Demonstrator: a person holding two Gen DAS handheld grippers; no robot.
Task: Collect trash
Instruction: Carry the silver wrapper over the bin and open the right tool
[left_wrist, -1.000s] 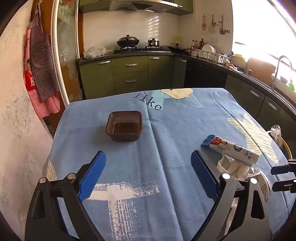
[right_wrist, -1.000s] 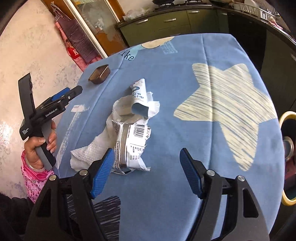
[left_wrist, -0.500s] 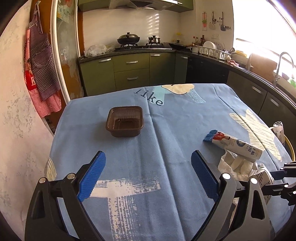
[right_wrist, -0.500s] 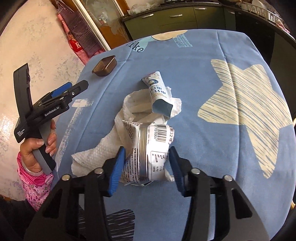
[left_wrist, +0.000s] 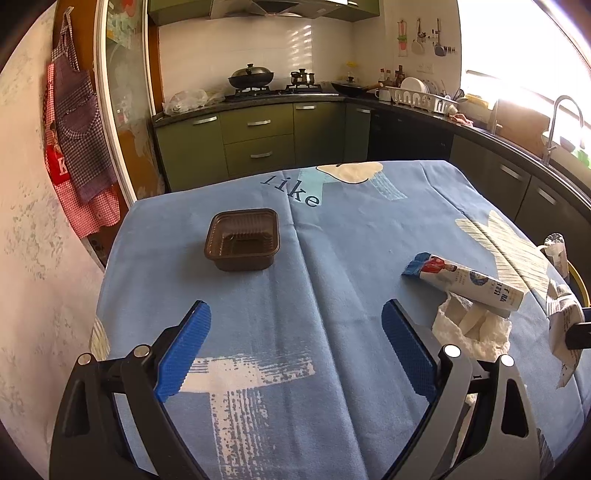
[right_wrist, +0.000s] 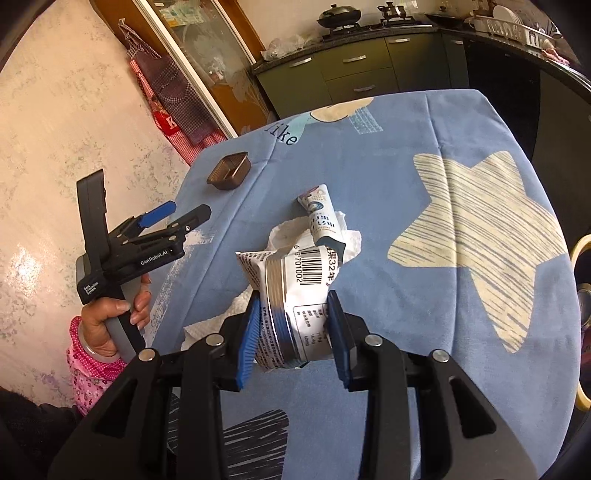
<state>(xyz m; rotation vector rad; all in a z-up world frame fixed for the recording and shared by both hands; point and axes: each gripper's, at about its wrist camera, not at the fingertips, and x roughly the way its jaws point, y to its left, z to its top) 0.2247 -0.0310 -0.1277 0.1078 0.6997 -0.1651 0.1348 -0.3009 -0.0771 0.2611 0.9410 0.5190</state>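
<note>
Right tool (right_wrist: 293, 328): its jaws have just been closing and now clench the crumpled printed wrapper (right_wrist: 295, 291), blue pads pressing its two sides.
Wrapper, place: in the right tool, apparently lifted clear of the table (right_wrist: 424, 192), above the near edge of the white paper towel (right_wrist: 291, 232); in the left wrist view it hangs at the far right (left_wrist: 565, 332).
Wrapper, lie: long axis runs along the tool's fingers; the barcode end points away toward the tube, the other end tucks back between the jaws.
Left tool (left_wrist: 295, 350): jaws spread wide, nothing between them, held over the blue cloth.
Done: one piece of trash gripped; no piece shown binned yet.
Left: the squeezed tube (right_wrist: 321, 218) lying on the towel, cap end toward the far side of the table; the towel itself; the brown plastic tray (left_wrist: 242, 243) well apart near the far left corner.
Bin: a yellow-rimmed opening (right_wrist: 580, 291) past the table's right edge may be it; too little shows to be sure.
</note>
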